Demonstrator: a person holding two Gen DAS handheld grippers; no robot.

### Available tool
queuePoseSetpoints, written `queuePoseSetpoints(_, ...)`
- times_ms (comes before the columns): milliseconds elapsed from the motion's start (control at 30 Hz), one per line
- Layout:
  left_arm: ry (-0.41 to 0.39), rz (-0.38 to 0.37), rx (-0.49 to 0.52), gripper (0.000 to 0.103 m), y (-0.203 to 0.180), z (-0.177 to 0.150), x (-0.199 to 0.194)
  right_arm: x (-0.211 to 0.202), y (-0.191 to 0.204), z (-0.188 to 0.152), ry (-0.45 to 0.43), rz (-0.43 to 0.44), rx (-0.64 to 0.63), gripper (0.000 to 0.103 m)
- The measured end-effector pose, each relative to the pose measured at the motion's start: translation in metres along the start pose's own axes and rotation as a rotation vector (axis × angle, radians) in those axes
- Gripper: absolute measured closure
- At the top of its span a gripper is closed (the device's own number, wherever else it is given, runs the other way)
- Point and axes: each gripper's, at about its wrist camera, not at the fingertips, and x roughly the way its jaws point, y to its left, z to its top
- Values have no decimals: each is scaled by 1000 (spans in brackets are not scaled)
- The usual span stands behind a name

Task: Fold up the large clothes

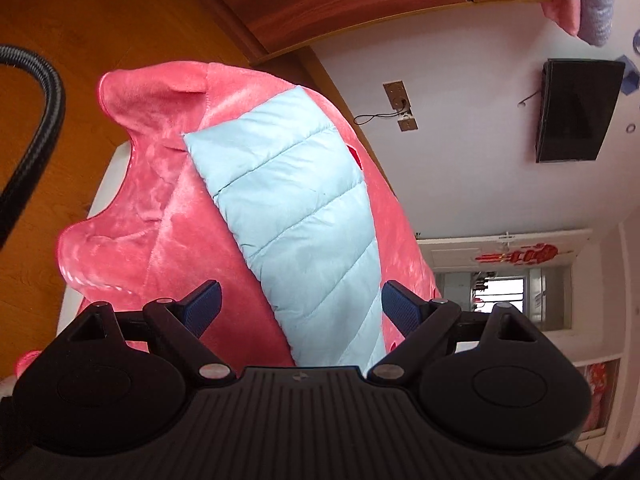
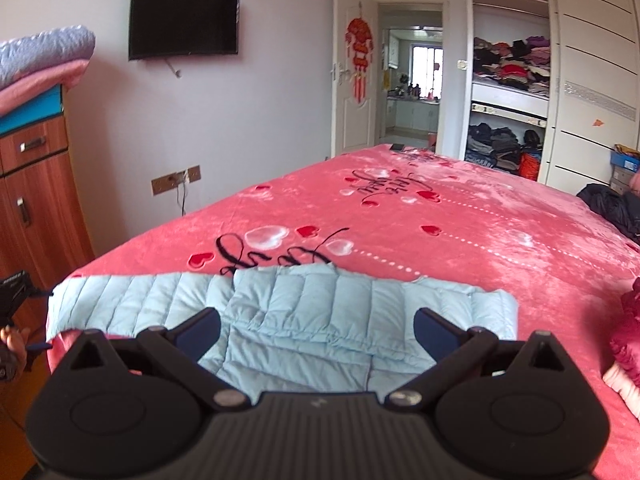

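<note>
A light blue quilted jacket point(image 2: 288, 312) lies flat on the near end of a bed with a pink heart-print blanket point(image 2: 460, 232). My right gripper point(image 2: 316, 330) is open and empty, held just above the jacket's middle. In the left wrist view, tilted sideways, one end of the jacket point(image 1: 296, 216) hangs over the pink blanket point(image 1: 160, 208) at the bed's edge. My left gripper point(image 1: 300, 306) is open and empty, its fingers on either side of that quilted strip, close to it.
A wooden cabinet point(image 2: 32, 200) with stacked blankets stands left of the bed. A TV point(image 2: 184, 22) hangs on the far wall. An open wardrobe point(image 2: 508, 80) full of clothes stands at the back right. A dark garment point(image 2: 612, 208) lies on the bed's right side. Wooden floor point(image 1: 60, 12) lies beside the bed.
</note>
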Motion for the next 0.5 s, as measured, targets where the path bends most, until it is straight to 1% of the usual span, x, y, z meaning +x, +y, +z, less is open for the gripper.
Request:
queuePoseSetpoints(167,-8,-38,-48,0,11,2,13,13,9,-4,29,14,-46,1)
queuePoseSetpoints(300,-6,-50,-46,1,12,2,19,21,12,-7,53,22,-51,1)
queuePoseSetpoints(333,-5,-45,-44,3,12,2,20,23,12,-8,59,25,-48,1)
queuePoseSetpoints(400,-5,-46,-45,12,13,2,24,27,11,-10,69,30,-44,1)
queuePoseSetpoints(433,-6,-47,-42,22,13,2,25,29,10,-11,73,31,-44,1)
queuePoseSetpoints(467,-7,-39,-31,28,11,1,27,30,10,-12,78,31,-43,1)
queuePoseSetpoints(500,-10,-28,-16,30,8,0,26,31,10,-13,83,31,-41,1)
